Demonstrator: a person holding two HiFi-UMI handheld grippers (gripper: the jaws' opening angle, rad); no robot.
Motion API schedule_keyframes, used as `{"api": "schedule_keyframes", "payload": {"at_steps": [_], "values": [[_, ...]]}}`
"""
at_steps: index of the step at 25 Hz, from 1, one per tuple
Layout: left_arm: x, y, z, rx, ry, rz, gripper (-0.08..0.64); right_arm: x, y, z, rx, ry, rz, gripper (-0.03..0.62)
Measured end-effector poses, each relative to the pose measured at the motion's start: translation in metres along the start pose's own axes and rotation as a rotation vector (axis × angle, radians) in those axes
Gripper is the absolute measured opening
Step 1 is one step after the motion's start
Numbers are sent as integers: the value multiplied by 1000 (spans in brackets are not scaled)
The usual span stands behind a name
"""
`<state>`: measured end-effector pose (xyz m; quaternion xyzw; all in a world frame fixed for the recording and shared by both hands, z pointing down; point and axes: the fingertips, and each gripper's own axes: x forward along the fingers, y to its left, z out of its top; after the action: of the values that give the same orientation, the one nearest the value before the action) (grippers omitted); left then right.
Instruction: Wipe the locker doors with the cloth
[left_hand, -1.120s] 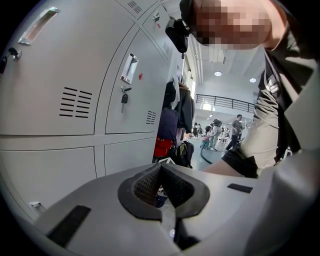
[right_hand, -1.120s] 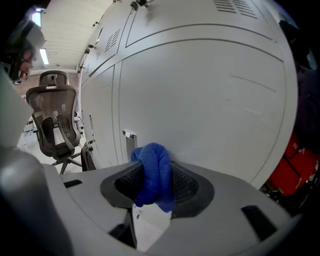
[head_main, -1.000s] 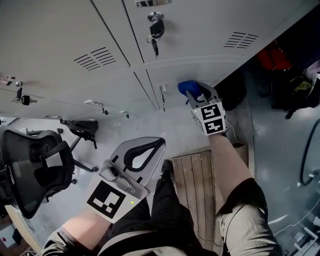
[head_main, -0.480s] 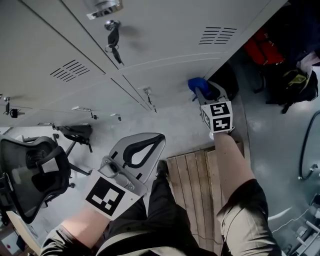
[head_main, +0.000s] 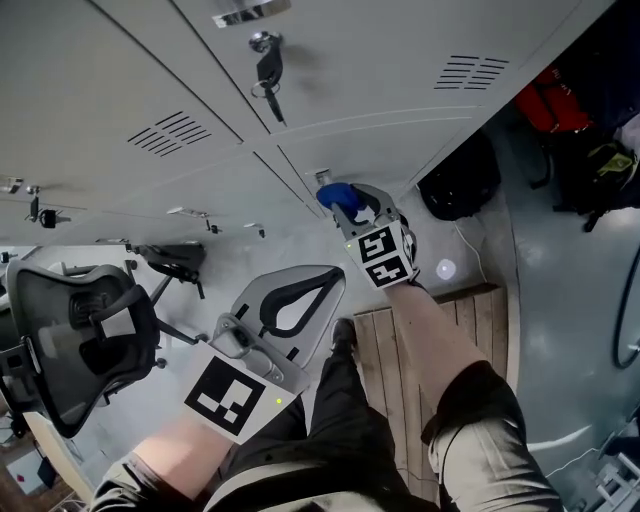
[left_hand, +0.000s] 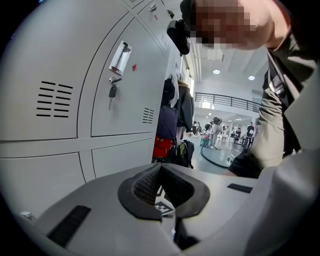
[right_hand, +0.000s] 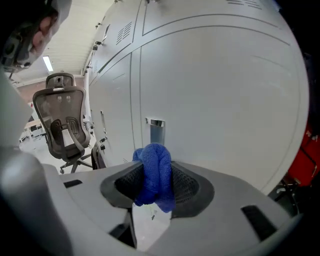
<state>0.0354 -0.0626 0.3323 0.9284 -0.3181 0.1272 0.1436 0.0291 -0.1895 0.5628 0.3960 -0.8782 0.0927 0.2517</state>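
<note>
The cloth (right_hand: 154, 175) is a deep blue, nubbly fabric, bunched into a thick fold. It sits squeezed between the two black ribbed pads of the right gripper (right_hand: 157, 196), whose jaws are closed on it. The upper end of the fold sticks out past the jaw tips and a loose end hangs down behind them.

In the head view the cloth (head_main: 336, 193) shows as a small blue wad at the tip of the right gripper (head_main: 352, 205). It lies low on the pale grey locker door (head_main: 390, 140), just beside the metal latch (head_main: 322, 178). The right forearm (head_main: 430, 330) is bare and stretched forward and down towards the bottom row of doors.

The left gripper (head_main: 322, 287) is held low and close to the body, well away from the lockers and angled up to the right. Its own view shows the left gripper (left_hand: 160, 169) with the pad tips brought together and nothing caught in them.

Whether the cloth actually presses on the door or stops just short cannot be told from either view. How much of the cloth is folded inside the jaws is also hidden.

A key (head_main: 268, 78) hangs from the lock of an upper door. A black office chair (head_main: 80, 340) stands at the left. The person's legs cover part of a slatted wooden board (head_main: 385, 345) on the floor, and a black bag (head_main: 460, 180) sits at the end of the locker row.
</note>
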Motion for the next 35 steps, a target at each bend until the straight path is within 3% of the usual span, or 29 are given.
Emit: {"api": "schedule_keyframes", "payload": {"at_steps": [4, 10, 13, 22, 28, 32, 35], "values": [[-15, 12, 2, -15, -3, 30, 6, 23, 16, 2, -25, 26, 16, 153], [-27, 25, -1, -29, -2, 53, 6, 31, 5, -4, -27, 39, 7, 153], [-22, 24, -1, -32, -7, 46, 6, 21, -19, -14, 23, 49, -29, 155], [-5, 13, 5, -52, -17, 42, 6, -28, -114, -53, 3, 115, -186, 153], [3, 4, 4, -48, -13, 32, 6, -54, -154, -64, 58, 117, -267, 153], [5, -1, 1, -47, -8, 23, 6, -56, -151, -70, 81, 118, -283, 153], [4, -2, 1, -41, -7, 19, 6, -43, -125, -72, 54, 122, -237, 153]]}}
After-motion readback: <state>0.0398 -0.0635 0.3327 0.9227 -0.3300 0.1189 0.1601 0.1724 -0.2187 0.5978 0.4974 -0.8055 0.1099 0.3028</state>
